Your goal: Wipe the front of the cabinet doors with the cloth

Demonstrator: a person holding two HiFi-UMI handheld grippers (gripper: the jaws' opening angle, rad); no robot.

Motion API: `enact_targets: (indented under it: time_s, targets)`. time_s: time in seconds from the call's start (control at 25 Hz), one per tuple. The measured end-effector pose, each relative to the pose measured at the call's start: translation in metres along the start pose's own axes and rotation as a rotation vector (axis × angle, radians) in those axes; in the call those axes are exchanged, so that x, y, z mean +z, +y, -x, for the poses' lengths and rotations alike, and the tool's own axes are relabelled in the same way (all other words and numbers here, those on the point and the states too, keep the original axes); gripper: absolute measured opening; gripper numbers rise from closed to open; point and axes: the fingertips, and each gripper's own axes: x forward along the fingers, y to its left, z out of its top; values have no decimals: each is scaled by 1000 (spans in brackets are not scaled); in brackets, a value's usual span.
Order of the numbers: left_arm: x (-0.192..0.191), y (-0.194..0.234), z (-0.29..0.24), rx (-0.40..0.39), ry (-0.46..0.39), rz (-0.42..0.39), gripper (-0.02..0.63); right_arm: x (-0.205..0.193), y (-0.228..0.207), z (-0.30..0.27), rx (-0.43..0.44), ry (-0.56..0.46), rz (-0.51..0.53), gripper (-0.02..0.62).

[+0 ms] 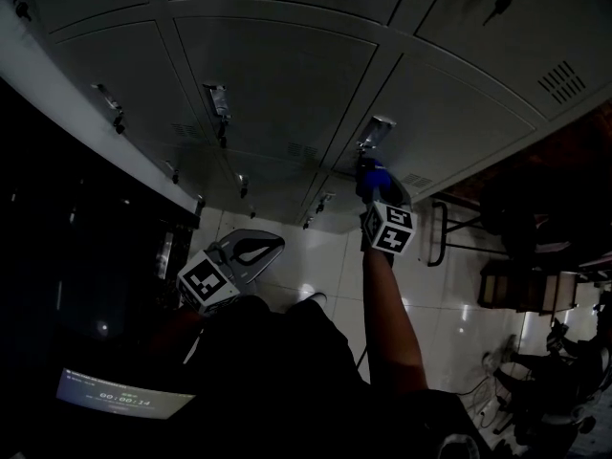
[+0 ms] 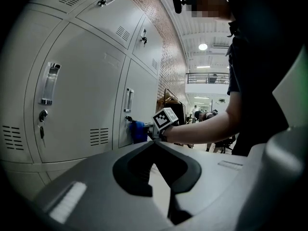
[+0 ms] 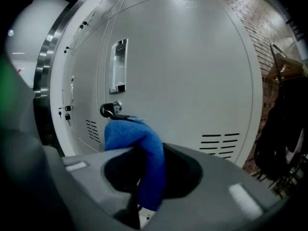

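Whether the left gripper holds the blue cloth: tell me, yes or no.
No, nothing sits in the left gripper; the blue cloth is clamped in the right gripper.

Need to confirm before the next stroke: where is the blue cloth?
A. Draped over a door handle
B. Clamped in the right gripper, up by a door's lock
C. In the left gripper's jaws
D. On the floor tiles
B: the blue cloth sits pinched between the jaws of the right gripper, close to the lock.
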Motion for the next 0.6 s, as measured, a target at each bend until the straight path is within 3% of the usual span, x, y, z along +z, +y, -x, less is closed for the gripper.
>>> enact_targets:
  time_s: [0.28,0.6]
  targets:
    - [2,-12,-13,-28,1,-15,0,-11,-61,14,-90,5,-44,69]
    - [2,-20,-23,-41,14,-20,0,-21,-150,39,-255,7,-108,69]
